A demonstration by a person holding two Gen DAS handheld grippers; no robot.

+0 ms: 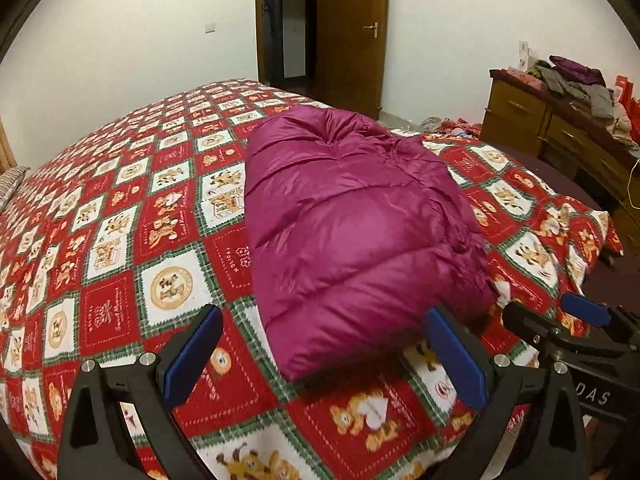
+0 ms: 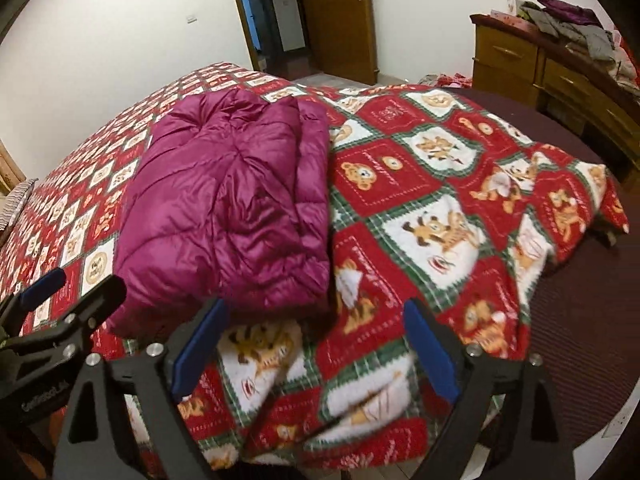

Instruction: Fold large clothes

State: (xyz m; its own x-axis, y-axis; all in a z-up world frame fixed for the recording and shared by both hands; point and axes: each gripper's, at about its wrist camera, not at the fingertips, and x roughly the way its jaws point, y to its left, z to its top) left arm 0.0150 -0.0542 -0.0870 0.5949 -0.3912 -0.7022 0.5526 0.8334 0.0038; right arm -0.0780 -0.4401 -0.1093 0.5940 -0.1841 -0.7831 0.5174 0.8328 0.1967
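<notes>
Two views came back to me, and I went through them in turn.

From the left wrist, my left gripper (image 1: 324, 354) stood spread wide, its blue pads (image 1: 192, 354) pinching nothing. The magenta down jacket (image 1: 352, 236) lay folded into a puffy bundle on the red patterned blanket (image 1: 120, 240). The jacket's near end sat just beyond the gripper and partly between its fingers, but I saw no pad pressing on it. Right of the jacket's near corner, my right gripper (image 1: 576, 320) showed at the edge of the view; from that angle I could not tell its state. Far behind the jacket stood a wooden door (image 1: 352, 36) beside a dark doorway. Right of the jacket, past the blanket's edge, a wooden dresser (image 1: 520, 116) carried a heap of clothes (image 1: 576, 84).

From the right wrist, my right gripper (image 2: 316, 350) was spread wide with nothing between its fingers but the blanket (image 2: 440, 208) below. The jacket (image 2: 224, 208) lay up and left of it, its near edge just beyond the left finger (image 2: 196, 352); whether they touched I could not tell. Left of the jacket's near end, part of my left gripper (image 2: 52, 320) reached in over the blanket. Right of the jacket, the blanket lay rumpled toward the corner of a dark mattress (image 2: 568, 320). The dresser (image 2: 516, 56) stood well beyond the jacket to the right.
</notes>
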